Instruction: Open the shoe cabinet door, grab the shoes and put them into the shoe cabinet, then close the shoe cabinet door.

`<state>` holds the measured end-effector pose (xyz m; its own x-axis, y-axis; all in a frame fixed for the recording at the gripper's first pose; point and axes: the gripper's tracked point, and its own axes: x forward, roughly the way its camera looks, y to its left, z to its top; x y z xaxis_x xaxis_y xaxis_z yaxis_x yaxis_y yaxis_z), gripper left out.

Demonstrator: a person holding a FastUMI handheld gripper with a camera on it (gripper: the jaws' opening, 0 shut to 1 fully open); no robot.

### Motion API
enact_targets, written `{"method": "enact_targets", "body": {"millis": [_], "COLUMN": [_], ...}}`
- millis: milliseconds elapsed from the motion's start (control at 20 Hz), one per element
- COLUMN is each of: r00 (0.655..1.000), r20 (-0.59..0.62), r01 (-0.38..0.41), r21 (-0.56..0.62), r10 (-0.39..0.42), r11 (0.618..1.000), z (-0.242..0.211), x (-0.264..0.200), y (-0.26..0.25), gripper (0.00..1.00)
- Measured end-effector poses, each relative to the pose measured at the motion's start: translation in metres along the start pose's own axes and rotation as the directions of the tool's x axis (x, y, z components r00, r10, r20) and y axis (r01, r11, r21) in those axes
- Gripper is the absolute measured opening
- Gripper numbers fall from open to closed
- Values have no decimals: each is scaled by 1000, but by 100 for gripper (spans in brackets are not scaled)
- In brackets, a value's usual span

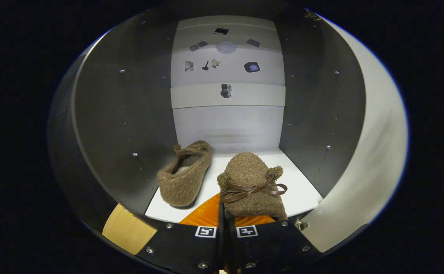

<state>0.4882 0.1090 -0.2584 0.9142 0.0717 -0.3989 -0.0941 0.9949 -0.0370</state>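
Brown boucle wool, soft and fuzzy: two slippers inside the open shoe cabinet (104,114). From my remote seat, the hand-held gripper (226,219) looks pressed nearly together, pinching the heel edge of the near slipper (253,182), which points toward twelve o'clock with its ribbon bow (254,189) and pompoms on top. Its toe rests on the white shelf (305,190). The second slipper (185,175) lies at about ten o'clock from the fingers, apart from the first, tipped on its side against the dark left wall, opening facing me. At one to three o'clock the pale cabinet door (374,152) stands swung open.

Handling judgement: light, floppy, compressible; the fabric will fold under a pinch, not slip. The heel rim is the best hold; the bow is too flimsy. I'd judge this shoe nearly placed, so release, then the door remains to close.
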Motion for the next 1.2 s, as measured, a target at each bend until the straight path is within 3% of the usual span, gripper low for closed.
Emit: {"method": "enact_targets", "body": {"millis": [500,950,1100,1200], "r00": [999,999,994,994], "r20": [-12,-26,-87,-90], "r01": [-47,-38,-52,-52], "r21": [8,31,94,144], "r10": [47,39,60,65], "r11": [999,999,994,988], "z": [36,32,28,32], "x": [106,139,132,123], "y": [-14,-24,-16,-15], "gripper": [5,6,14,26]}}
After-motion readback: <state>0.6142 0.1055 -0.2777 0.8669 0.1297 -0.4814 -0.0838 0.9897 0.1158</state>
